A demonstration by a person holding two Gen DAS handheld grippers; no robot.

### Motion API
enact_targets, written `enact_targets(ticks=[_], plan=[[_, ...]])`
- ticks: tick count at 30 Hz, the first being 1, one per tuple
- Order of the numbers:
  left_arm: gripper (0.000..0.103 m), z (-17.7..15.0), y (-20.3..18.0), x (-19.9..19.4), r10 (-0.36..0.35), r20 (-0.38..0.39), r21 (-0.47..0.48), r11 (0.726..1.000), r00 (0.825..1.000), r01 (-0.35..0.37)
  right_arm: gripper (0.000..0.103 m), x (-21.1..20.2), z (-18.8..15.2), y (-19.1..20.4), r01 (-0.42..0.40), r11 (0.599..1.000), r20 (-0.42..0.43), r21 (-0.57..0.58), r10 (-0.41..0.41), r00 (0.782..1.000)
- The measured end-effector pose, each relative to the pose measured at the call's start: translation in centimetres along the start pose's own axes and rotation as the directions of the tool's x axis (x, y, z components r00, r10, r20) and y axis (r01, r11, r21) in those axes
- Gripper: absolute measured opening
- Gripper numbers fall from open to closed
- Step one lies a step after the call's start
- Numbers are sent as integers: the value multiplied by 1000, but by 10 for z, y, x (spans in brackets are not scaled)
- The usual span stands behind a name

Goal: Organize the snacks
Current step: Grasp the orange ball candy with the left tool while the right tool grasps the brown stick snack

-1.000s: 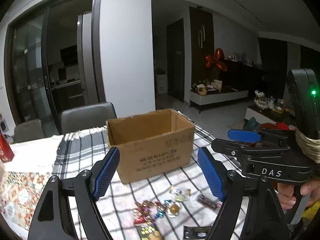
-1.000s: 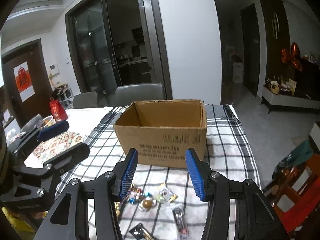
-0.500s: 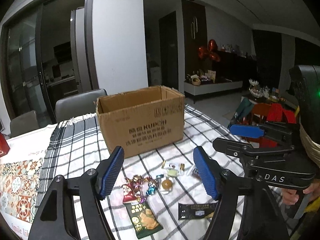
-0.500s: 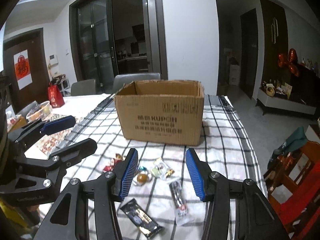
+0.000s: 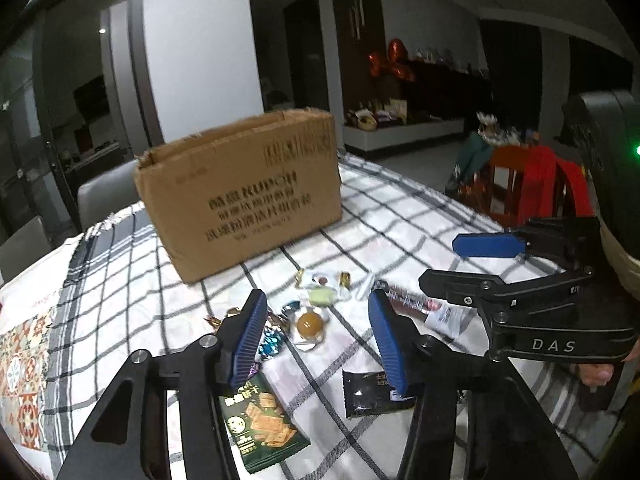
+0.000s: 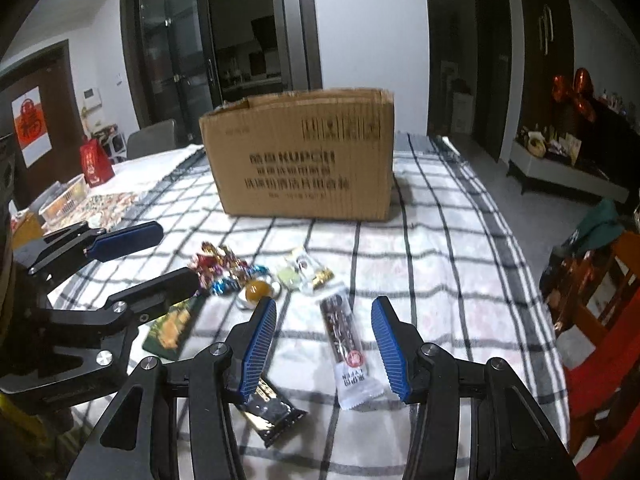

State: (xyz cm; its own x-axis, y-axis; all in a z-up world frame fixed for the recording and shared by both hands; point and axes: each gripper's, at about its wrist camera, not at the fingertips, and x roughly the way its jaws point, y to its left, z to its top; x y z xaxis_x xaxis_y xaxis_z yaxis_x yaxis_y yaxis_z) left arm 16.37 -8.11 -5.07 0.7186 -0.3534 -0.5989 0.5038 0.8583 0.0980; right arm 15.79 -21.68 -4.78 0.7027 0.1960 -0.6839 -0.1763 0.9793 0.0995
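An open cardboard box (image 5: 244,196) (image 6: 304,156) stands on the checked tablecloth. Loose snacks lie in front of it: a round amber candy (image 5: 308,325) (image 6: 256,291), foil candies (image 6: 218,266), a white-wrapped sweet (image 5: 320,286) (image 6: 304,270), a long brown bar (image 6: 346,342) (image 5: 424,306), a black packet (image 5: 370,394) (image 6: 272,408) and a green cracker packet (image 5: 258,420) (image 6: 172,330). My left gripper (image 5: 316,340) (image 6: 148,258) is open and empty above the amber candy. My right gripper (image 6: 324,344) (image 5: 456,264) is open and empty over the brown bar.
A patterned cloth (image 5: 20,364) covers the table's left part. A red bag (image 6: 94,162) and a plastic container (image 6: 64,200) stand at the far left. A red chair (image 6: 592,320) is beyond the table's right edge. Grey chairs (image 5: 104,194) stand behind the table.
Both grippers have come lower and closer over the snacks on the table. Both stay open and empty.
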Motion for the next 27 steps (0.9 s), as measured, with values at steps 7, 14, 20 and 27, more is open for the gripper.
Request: enact_targets(ticks=[7, 14, 20, 27], plan=[[46, -7, 4, 33, -22, -64, 2, 1000, 998, 22, 50, 24, -5, -4, -14, 1000, -46, 3, 14, 999], [39, -13, 11, 58, -38, -122, -10, 999, 992, 37, 43, 46, -8, -7, -32, 999, -94, 14, 34, 995], [37, -14, 9, 73, -48, -156, -6, 999, 987, 48, 43, 54, -10, -10, -34, 999, -108, 27, 36, 993], [32, -17, 12, 84, -54, -183, -16, 999, 982, 52, 38, 65, -13, -13, -39, 998, -136, 42, 44, 990]])
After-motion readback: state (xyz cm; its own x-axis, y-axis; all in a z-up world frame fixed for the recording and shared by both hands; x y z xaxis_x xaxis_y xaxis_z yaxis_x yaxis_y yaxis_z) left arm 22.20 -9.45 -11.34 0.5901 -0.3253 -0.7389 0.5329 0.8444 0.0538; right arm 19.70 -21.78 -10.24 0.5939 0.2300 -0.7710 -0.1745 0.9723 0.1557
